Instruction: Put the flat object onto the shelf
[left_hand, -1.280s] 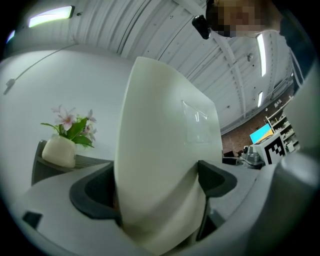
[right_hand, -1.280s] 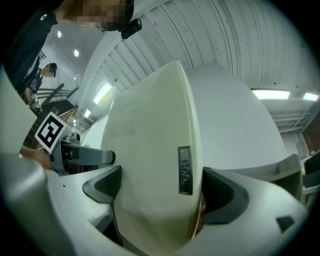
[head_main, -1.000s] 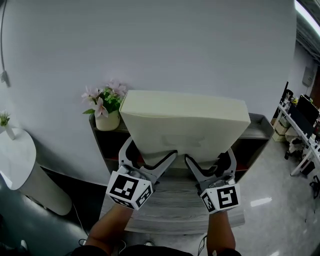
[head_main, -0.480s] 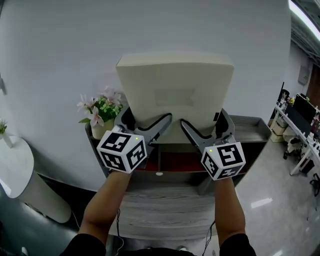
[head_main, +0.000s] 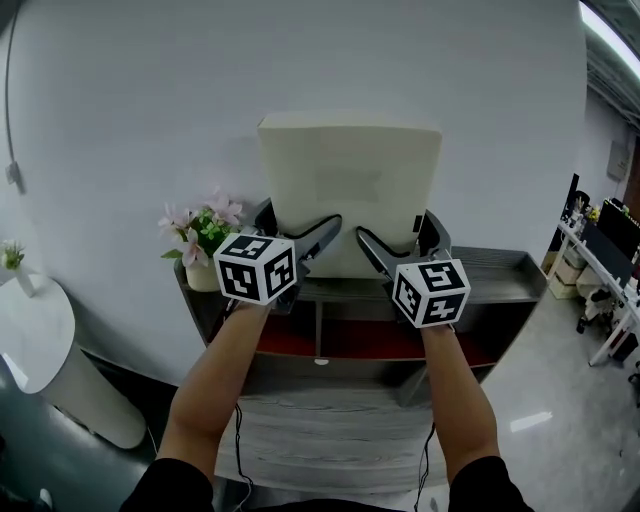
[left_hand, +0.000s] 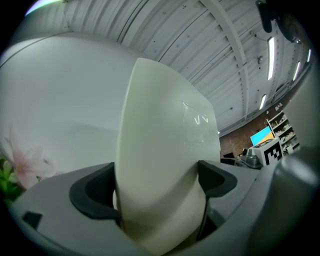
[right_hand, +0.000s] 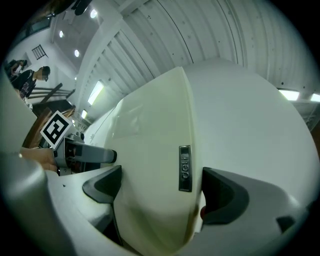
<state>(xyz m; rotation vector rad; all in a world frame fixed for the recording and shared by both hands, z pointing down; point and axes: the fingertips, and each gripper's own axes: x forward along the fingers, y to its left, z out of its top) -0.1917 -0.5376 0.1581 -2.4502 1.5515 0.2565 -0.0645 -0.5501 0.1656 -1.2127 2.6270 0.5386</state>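
The flat object is a cream-white pillow-like slab, held upright against the white wall above the dark shelf unit. My left gripper is shut on its lower left edge, and my right gripper is shut on its lower right edge. In the left gripper view the slab fills the space between the jaws of the left gripper. In the right gripper view the slab, with a small grey tag on its edge, is pinched by the right gripper.
A pot of pink flowers stands on the shelf top at the left. The shelf has open compartments with a red lining. A grey wood-grain table lies below. A white round stand is far left; desks far right.
Both grippers have carried the slab further forward toward the wall and shelf top, and it now stands more upright. The grip has not changed.
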